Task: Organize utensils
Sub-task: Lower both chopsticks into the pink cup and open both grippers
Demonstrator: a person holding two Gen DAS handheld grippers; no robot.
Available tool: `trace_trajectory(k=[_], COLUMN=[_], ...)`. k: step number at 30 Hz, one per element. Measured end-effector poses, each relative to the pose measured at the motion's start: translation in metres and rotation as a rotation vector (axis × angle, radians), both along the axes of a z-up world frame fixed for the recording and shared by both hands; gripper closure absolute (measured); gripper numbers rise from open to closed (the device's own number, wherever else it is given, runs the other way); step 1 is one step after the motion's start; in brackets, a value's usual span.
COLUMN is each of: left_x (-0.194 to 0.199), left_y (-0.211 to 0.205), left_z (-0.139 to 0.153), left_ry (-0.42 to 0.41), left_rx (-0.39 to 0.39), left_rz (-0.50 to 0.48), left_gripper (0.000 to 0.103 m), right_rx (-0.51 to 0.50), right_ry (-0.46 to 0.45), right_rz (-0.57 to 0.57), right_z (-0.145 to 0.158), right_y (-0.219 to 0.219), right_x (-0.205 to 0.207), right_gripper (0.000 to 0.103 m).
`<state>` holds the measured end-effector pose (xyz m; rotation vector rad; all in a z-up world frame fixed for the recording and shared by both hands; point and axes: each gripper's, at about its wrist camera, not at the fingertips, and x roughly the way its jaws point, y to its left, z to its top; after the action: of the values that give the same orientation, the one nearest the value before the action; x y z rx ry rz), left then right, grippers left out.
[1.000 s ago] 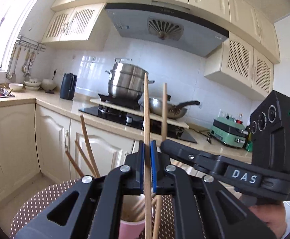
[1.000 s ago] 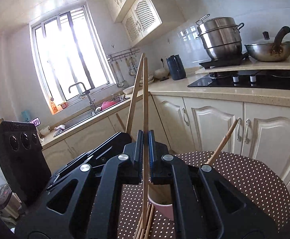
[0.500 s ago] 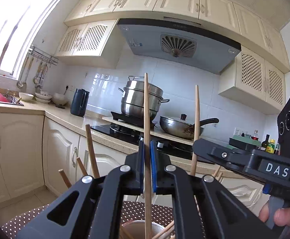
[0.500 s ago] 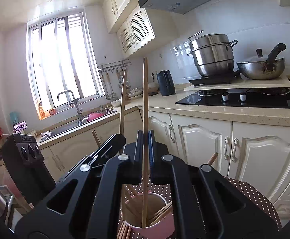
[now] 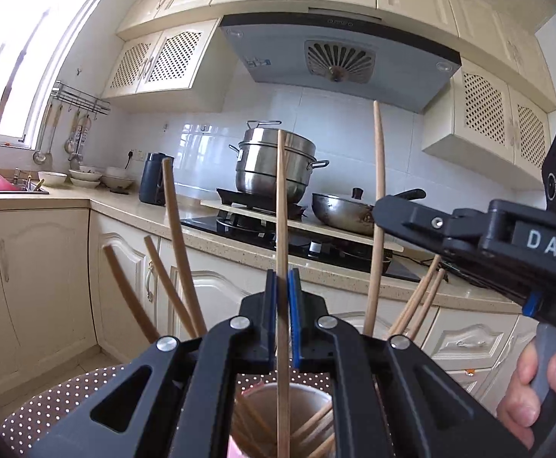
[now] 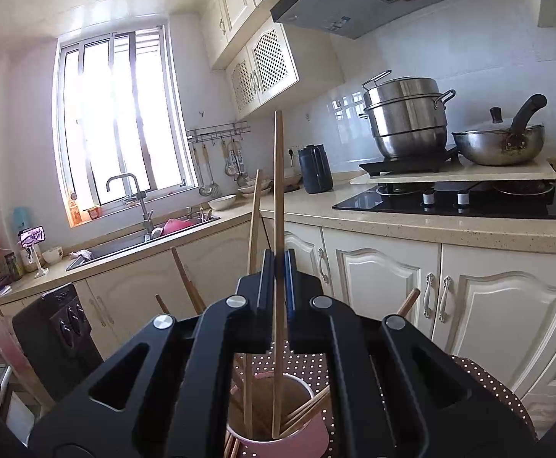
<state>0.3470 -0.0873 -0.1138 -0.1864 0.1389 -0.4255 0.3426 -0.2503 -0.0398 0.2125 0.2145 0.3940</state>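
Observation:
A pink cup (image 6: 301, 439) (image 5: 262, 397) stands on a brown polka-dot table and holds several wooden chopsticks leaning outward. My left gripper (image 5: 282, 286) is shut on one upright chopstick (image 5: 281, 206) whose lower end hangs inside the cup. My right gripper (image 6: 277, 267) is shut on another upright chopstick (image 6: 278, 175), its tip also down in the cup. In the left wrist view the right gripper (image 5: 383, 210) reaches in from the right, pinching its chopstick (image 5: 378, 152). The left gripper's chopstick (image 6: 254, 221) rises just left of mine in the right wrist view.
The polka-dot table (image 6: 488, 385) sits before cream cabinets (image 6: 385, 286). A stove (image 6: 465, 198) with a steel steamer pot (image 6: 408, 118) and a wok (image 6: 499, 145) lies behind. A dark kettle (image 5: 154, 183), a sink (image 6: 140, 236) and a person's hand (image 5: 534, 393) are also visible.
Both grippers have come down toward the cup with their chopsticks; the sticks' lower ends now sit deeper inside it. The cup's rim fills more of both views.

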Motion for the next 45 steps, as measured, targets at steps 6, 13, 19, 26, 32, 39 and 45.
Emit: trace_trajectory(k=[6, 13, 19, 26, 32, 39, 45], left_x=[-0.014, -0.029, -0.031, -0.042, -0.050, -0.059, -0.063], left_y=[0.009, 0.016, 0.022, 0.026, 0.032, 0.031, 0.037], left_z=[-0.006, -0.010, -0.013, -0.006, 0.002, 0.004, 0.008], left_ry=[0.031, 0.046, 0.086, 0.067, 0.060, 0.064, 0.099], left_rx=[0.010, 0.027, 0.021, 0.041, 0.048, 0.085, 0.080], left_rz=[0.000, 0.013, -0.014, -0.009, 0.004, 0.028, 0.062], left_gripper=[0.097, 0.097, 0.096, 0.078, 0.073, 0.063, 0.061], right_rx=[-0.007, -0.036, -0.038, -0.030, -0.008, 0.000, 0.011], right_ry=[0.023, 0.033, 0.056, 0.067, 0.088, 0.114, 0.135], right_rz=[0.011, 0.008, 0.008, 0.008, 0.009, 0.010, -0.005], right_z=[-0.009, -0.019, -0.030, -0.034, -0.038, -0.043, -0.046], right_y=[0.005, 0.017, 0.022, 0.024, 0.024, 0.024, 0.024], right_x=[-0.006, -0.017, -0.024, -0.028, -0.028, -0.027, -0.028], right_gripper=[0.097, 0.097, 0.097, 0.097, 0.097, 0.097, 0.096])
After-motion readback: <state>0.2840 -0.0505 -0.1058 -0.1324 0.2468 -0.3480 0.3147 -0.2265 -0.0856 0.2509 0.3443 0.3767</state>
